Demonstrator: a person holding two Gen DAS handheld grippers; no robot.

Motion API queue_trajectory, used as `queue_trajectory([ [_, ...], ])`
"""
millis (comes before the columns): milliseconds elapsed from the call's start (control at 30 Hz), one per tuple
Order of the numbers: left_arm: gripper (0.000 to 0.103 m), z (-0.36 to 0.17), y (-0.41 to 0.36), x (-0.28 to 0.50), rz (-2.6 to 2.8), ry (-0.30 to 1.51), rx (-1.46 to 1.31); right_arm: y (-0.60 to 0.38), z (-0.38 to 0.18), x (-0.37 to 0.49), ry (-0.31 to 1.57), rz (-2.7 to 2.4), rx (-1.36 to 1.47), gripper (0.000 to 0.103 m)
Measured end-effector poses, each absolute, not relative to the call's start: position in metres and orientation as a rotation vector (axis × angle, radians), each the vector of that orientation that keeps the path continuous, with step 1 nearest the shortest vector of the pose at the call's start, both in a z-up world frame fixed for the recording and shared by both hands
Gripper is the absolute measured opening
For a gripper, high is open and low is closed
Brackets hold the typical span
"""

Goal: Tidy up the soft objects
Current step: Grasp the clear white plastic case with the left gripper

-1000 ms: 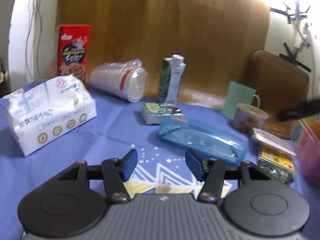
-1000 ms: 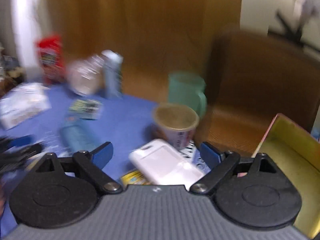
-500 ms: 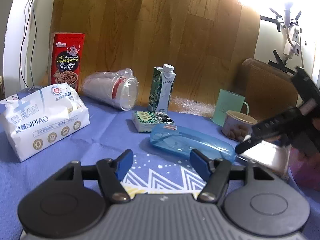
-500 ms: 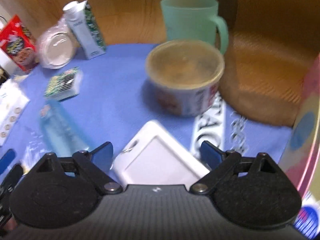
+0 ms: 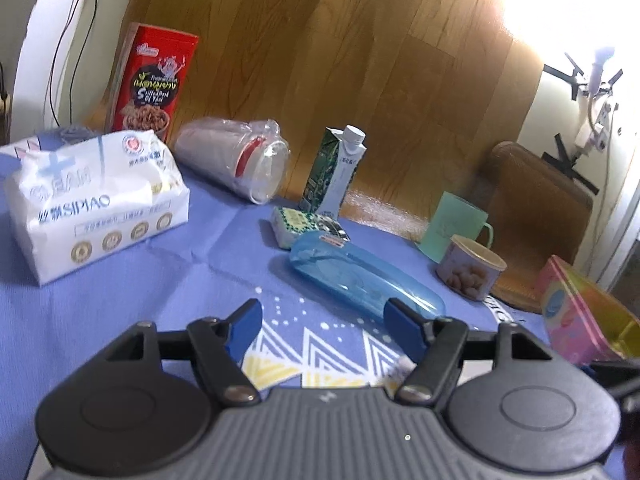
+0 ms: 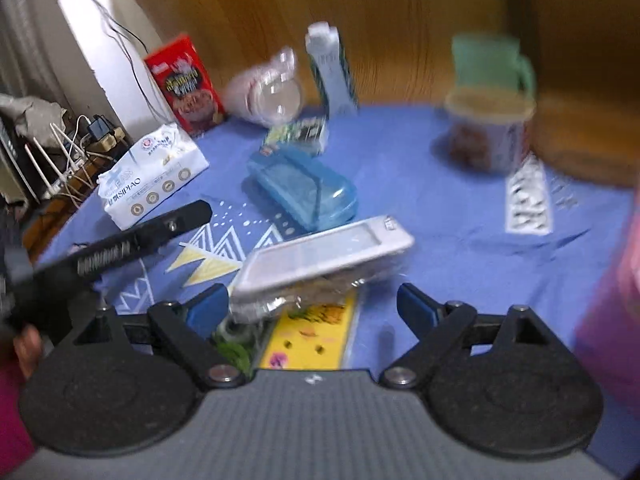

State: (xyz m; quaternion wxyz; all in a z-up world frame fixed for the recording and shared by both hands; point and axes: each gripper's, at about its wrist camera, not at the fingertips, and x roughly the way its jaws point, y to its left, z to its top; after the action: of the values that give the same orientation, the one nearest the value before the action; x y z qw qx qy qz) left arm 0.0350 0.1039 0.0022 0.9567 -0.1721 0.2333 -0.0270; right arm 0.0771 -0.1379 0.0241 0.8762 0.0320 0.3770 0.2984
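Left gripper point(image 5: 322, 330) jaws opening, nothing between; right gripper point(image 6: 312, 306) wide apart, white packet point(image 6: 324, 256) just ahead, not pinched. One tissue pack point(image 5: 96, 204), one blue case point(image 5: 364, 276).

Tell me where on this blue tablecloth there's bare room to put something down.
Bare cloth lies between the tissue pack and the blue plastic case, running toward the left gripper, whose jaws are opening with nothing between them. Another patch sits between the case and the snack tub. The back edge is crowded: red box, bagged cups, carton.
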Motion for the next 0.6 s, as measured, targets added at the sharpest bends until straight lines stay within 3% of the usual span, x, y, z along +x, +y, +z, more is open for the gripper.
queue_trajectory([
  [200,0.068,0.011,0.097,0.022,-0.118,0.503,-0.369,-0.134,0.009,0.051,0.640,0.597,-0.032,0.092],
  [267,0.068,0.017,0.099,0.021,-0.139,0.515,-0.410,-0.137,0.010,0.065,0.676,0.614,0.073,0.091],
  [467,0.068,0.024,0.117,0.015,-0.148,0.521,-0.519,-0.162,-0.011,0.122,0.898,0.645,0.682,0.075],
  [567,0.068,0.024,0.118,0.015,-0.147,0.535,-0.532,-0.161,-0.025,0.140,0.956,0.617,0.833,0.049],
  [600,0.068,0.024,0.116,0.013,-0.144,0.538,-0.531,-0.159,-0.029,0.144,0.969,0.604,0.845,0.027],
])
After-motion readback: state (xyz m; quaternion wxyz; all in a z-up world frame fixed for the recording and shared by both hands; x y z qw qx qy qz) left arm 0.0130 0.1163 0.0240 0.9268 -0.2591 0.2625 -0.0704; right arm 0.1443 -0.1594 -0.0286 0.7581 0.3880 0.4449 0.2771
